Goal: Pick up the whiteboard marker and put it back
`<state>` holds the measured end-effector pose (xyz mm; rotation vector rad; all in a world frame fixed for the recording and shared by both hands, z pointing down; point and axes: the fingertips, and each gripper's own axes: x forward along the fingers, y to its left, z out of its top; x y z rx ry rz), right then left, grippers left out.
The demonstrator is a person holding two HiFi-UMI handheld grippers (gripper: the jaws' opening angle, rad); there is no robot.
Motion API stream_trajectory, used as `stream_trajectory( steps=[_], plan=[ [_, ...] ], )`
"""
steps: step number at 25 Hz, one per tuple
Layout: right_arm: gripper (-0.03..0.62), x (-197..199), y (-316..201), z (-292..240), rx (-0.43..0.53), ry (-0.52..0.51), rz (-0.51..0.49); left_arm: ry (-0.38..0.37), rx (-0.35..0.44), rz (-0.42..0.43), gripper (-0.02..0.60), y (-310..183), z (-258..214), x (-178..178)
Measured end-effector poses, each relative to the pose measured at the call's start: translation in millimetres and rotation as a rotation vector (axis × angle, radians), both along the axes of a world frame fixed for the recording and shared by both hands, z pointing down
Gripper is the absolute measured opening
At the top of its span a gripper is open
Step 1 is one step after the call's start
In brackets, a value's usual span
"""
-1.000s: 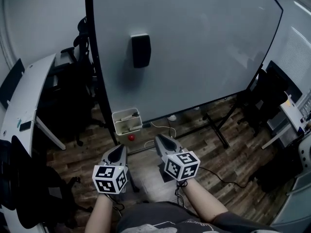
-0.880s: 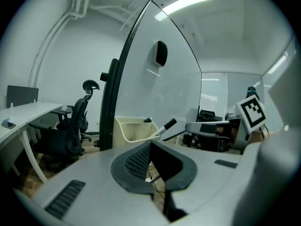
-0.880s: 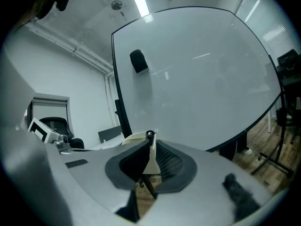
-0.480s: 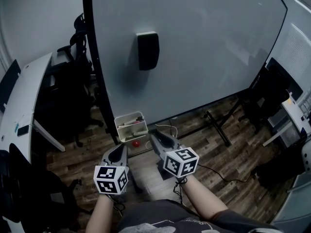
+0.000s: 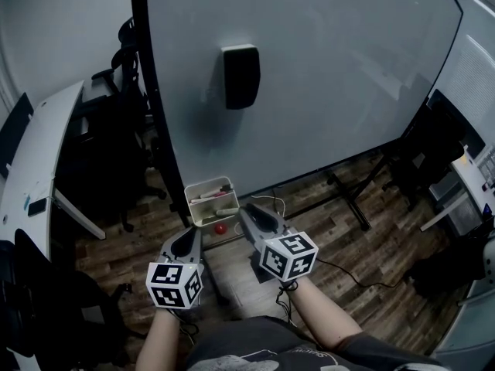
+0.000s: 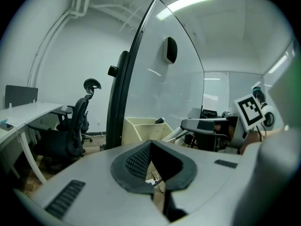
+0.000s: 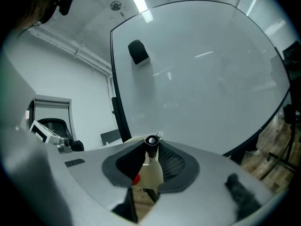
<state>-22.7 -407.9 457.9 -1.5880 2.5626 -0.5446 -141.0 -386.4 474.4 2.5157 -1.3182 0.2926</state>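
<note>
A whiteboard marker [image 7: 151, 163] with a white body and black cap stands upright between the jaws of my right gripper [image 7: 151, 147], which is shut on it. In the head view that right gripper [image 5: 249, 215] hovers just right of a cream box [image 5: 203, 188] holding other markers, fixed at the foot of the whiteboard [image 5: 332, 76]. My left gripper [image 5: 188, 240] sits lower left of the box, shut with nothing in it. The left gripper view looks past its closed jaws [image 6: 150, 145] to the cream box [image 6: 136, 131].
A black eraser [image 5: 241, 76] clings to the board. A red ball [image 5: 220, 228] lies on the wood floor under the box. The board's stand leg [image 5: 348, 207] and cables run to the right. A white desk [image 5: 39, 161] and black chairs [image 5: 116, 122] stand at the left.
The view has drawn nearer the board. My right gripper has moved up and left toward the cream box with the marker in it. The left gripper has barely moved.
</note>
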Motion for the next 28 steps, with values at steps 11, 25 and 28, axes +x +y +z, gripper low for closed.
stream_trajectory(
  steps=[11, 25, 28],
  plan=[
    [0.09, 8.3, 14.8, -30.5, 0.084, 0.0, -0.003, -0.005, 0.003, -0.015, 0.014, 19.3, -6.4, 3.1],
    [0.089, 47.5, 71.9, -85.8, 0.195, -0.031, 0.005, 0.0, 0.045, -0.014, 0.014, 70.5, -30.4, 35.5],
    [0.089, 57.3, 90.1, -80.6, 0.183, -0.024, -0.003, -0.002, 0.053, -0.006, 0.014, 85.3, -34.0, 48.7]
  ],
)
